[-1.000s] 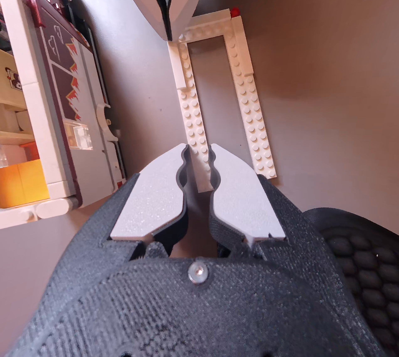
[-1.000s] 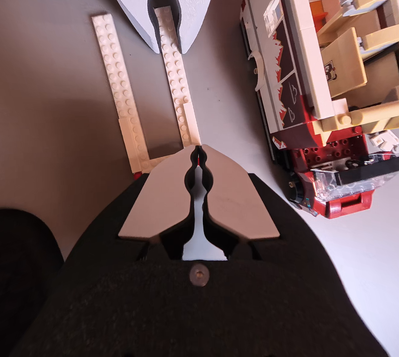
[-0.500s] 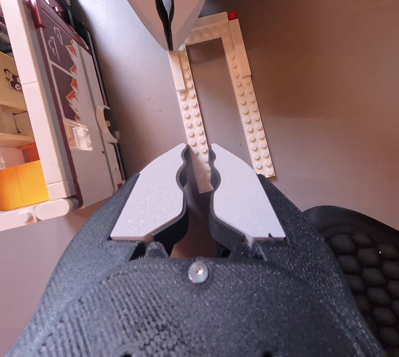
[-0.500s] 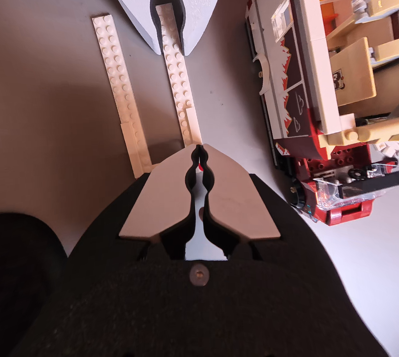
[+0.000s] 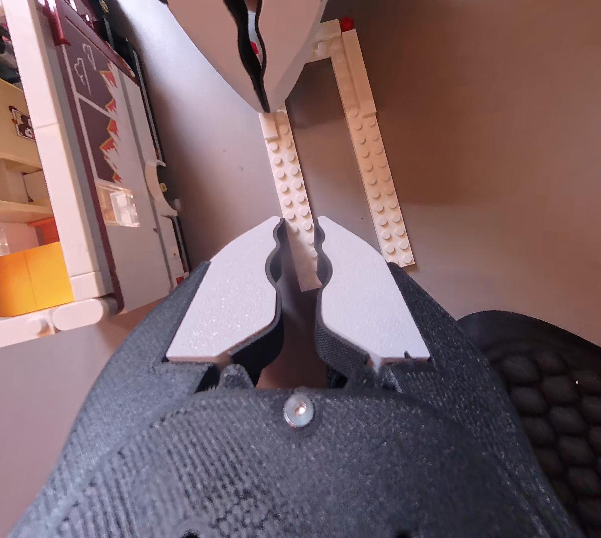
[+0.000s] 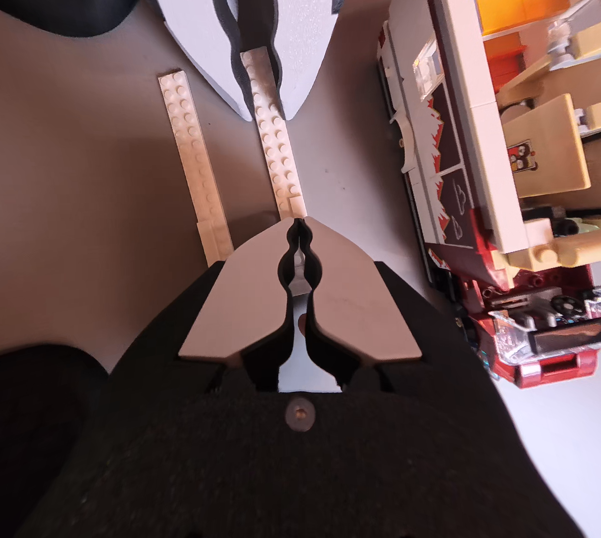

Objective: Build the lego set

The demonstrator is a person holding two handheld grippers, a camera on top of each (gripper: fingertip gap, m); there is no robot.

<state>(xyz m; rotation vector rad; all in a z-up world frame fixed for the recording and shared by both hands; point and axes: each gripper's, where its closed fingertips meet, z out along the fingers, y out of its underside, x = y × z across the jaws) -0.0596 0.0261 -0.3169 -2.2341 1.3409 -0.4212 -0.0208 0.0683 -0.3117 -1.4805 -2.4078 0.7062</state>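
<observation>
We see the left gripper (image 5: 300, 223) clamped on one leg of the white studded frame (image 5: 292, 184) lying on the table (image 5: 487, 132) (toy van (image 5: 97, 132) beside); the right gripper (image 6: 298, 221), tips together, seemingly pinches nothing.

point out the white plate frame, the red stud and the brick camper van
white plate frame (image 5: 294, 190), left wrist view, studded left rail
red stud (image 5: 346, 23), left wrist view, its top
brick camper van (image 6: 452, 164), right wrist view, printed side panel

A plain pale grey tabletop (image 6: 357, 164) fills the background. Light falls bright on 1 side (image 6: 536, 457); broad brownish shadows (image 5: 487, 132) cover the other. No walls or windows are in view.
</observation>
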